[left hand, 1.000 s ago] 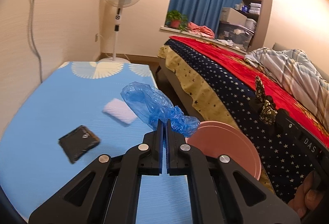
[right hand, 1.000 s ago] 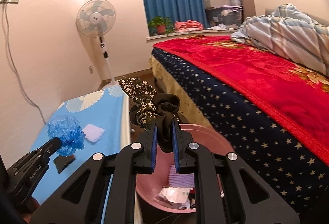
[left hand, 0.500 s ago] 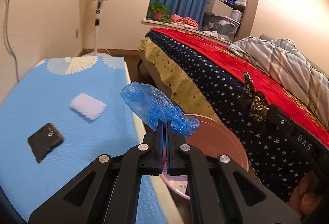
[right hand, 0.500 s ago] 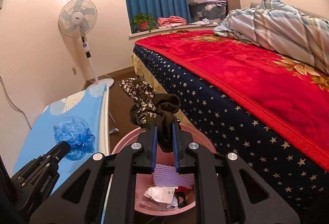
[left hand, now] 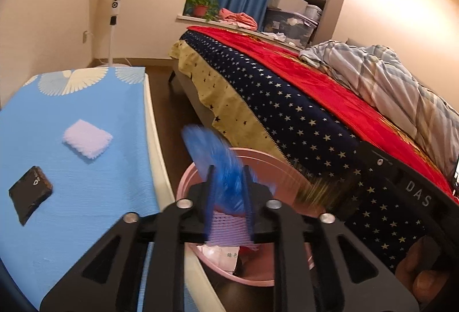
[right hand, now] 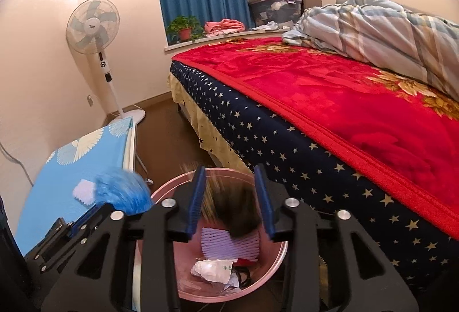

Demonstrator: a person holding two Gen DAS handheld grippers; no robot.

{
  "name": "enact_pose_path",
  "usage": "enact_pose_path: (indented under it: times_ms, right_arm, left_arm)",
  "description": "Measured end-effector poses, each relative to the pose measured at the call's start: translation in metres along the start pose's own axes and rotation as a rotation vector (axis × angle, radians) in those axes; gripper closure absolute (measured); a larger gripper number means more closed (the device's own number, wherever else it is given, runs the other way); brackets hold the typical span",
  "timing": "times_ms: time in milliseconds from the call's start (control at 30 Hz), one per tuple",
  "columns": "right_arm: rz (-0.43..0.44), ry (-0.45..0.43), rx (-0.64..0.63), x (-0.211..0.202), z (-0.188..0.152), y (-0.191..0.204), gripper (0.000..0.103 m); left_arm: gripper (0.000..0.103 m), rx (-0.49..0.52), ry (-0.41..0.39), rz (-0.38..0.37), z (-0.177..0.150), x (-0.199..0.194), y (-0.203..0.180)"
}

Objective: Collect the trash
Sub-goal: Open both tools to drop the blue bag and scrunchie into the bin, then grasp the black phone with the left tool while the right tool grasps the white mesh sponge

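Claws [left hand: 229, 198] [right hand: 229, 198] agape over bin rim [right hand: 218, 172]

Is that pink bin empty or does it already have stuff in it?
Not empty: the pink bin already holds a lilac foam net and crumpled white paper.

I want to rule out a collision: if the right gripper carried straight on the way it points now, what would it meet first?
Most likely the blurred dark cloth dropping between the open right gripper fingers, then the pink bin below with its purple mesh. Depth is hard to judge.
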State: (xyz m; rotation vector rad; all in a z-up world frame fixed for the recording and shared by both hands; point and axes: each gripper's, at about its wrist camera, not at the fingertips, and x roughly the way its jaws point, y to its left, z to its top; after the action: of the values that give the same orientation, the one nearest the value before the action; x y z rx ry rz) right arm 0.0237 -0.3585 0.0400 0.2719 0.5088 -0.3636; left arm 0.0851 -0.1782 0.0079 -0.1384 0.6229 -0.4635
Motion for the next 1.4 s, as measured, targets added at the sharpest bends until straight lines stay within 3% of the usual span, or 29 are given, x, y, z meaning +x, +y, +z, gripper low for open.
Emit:
enact_pose_path:
  times_ms: [600, 1400]
  right_arm:
    - [0.117, -0.022, -0.046, -0.016, -0.004, 0.026, 0.065]
    - [0.347, 0.032, -0.110, 0.013, -0.027, 0.122, 0.065]
  left_arm:
    - [0.084, -0.091, -0.043, 0.128, 0.003, -0.035, 0.049]
    - [0.084, -0.269, -0.071, 0.431, -0.018, -0.069, 0.182]
